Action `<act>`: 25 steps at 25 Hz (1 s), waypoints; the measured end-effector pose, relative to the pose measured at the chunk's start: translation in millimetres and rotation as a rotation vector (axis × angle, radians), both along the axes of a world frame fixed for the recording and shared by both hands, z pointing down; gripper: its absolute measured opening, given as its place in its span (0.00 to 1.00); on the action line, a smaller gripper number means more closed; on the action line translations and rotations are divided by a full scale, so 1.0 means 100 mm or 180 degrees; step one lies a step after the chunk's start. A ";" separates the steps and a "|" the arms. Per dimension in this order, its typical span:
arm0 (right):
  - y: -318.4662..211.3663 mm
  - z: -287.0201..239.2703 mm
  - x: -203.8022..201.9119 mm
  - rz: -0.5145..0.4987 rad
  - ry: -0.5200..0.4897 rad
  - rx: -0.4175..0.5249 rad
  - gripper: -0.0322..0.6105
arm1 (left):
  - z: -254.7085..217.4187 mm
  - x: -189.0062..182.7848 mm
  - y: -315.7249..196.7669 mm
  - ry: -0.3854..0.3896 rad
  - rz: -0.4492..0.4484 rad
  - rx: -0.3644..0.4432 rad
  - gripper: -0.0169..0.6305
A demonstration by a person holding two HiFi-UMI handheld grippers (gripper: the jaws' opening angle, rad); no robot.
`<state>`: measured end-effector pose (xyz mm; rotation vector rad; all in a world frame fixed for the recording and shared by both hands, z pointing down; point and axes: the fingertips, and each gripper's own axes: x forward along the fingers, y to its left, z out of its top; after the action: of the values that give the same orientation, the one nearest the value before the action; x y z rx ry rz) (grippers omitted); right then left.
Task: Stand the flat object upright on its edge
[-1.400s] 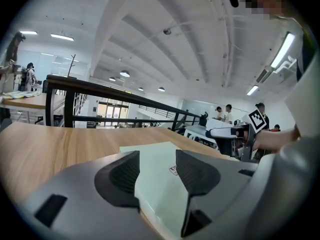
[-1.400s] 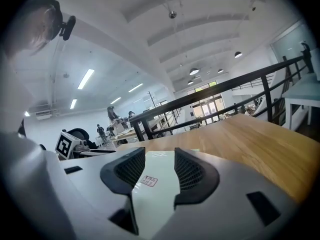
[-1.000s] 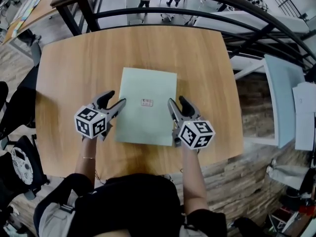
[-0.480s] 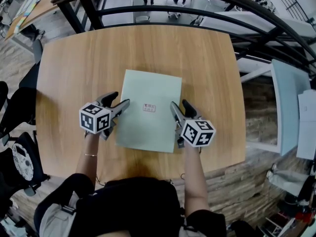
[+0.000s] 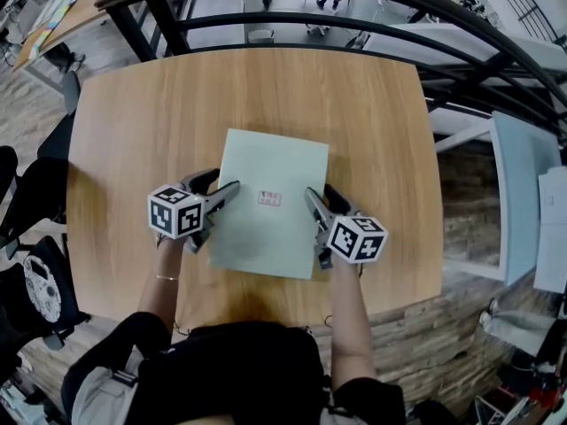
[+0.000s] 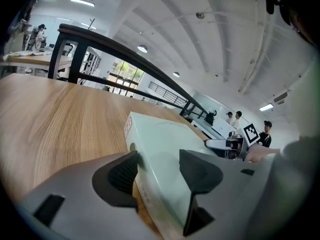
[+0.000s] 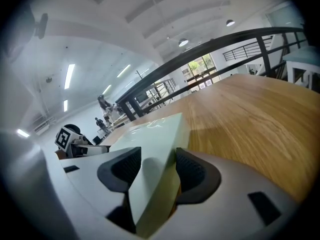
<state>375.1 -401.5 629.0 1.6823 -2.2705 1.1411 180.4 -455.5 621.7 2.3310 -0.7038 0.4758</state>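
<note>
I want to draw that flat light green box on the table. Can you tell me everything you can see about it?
The flat pale green rectangular box looks like smooth cardboard, with a small white label printed in red on top. It lies flat, slightly turned, near the middle of the wooden table, not yet stood up. The left gripper and the right gripper straddle its two long edges, their jaws opening with those edges between them.

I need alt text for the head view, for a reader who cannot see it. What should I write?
A flat pale green box lies on a wooden table, seen from above. The left gripper and the right gripper sit at its left and right sides, each with an edge of the box between its opening jaws.
</note>
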 end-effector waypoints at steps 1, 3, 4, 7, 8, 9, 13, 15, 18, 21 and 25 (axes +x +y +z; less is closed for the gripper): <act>0.00 -0.01 0.00 0.0017 -0.0006 -0.0001 0.40 | 0.00 0.00 0.00 -0.0003 -0.0017 0.0000 0.43; 0.01 -0.03 -0.01 0.0046 -0.0021 -0.0003 0.40 | -0.01 0.00 0.00 -0.0011 -0.0047 0.0000 0.43; 0.01 -0.04 0.00 0.0062 -0.0039 -0.0001 0.40 | -0.01 0.00 0.00 -0.0023 -0.0054 0.0008 0.43; 0.01 -0.09 -0.01 0.0096 -0.0066 0.0039 0.40 | -0.05 -0.01 0.00 -0.0045 -0.0053 0.0047 0.43; 0.01 -0.12 -0.01 0.0100 -0.0064 0.0060 0.39 | -0.06 -0.01 0.00 -0.0039 -0.0055 0.0056 0.43; 0.02 -0.15 -0.02 0.0105 -0.0069 0.0083 0.39 | -0.08 -0.03 0.01 -0.0034 -0.0058 0.0066 0.43; 0.05 -0.29 -0.04 0.0120 -0.0079 0.0186 0.37 | -0.20 -0.05 0.05 -0.0034 -0.0068 0.0144 0.42; 0.05 -0.37 -0.04 0.0124 -0.0069 0.0235 0.37 | -0.30 -0.05 0.06 -0.0048 -0.0070 0.0225 0.42; 0.06 -0.51 -0.04 0.0118 -0.0051 0.0325 0.37 | -0.46 -0.07 0.07 -0.0038 -0.0121 0.0372 0.41; 0.08 -0.66 -0.06 0.0068 0.0050 0.0418 0.36 | -0.61 -0.09 0.08 -0.0025 -0.0164 0.0496 0.41; 0.11 -0.85 -0.11 0.0046 0.0086 0.0555 0.36 | -0.80 -0.15 0.13 0.0024 -0.0239 0.0633 0.40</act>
<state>364.4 -390.3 544.5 1.7640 -2.4072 0.9411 165.4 -442.8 541.5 2.4784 -0.8666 0.3781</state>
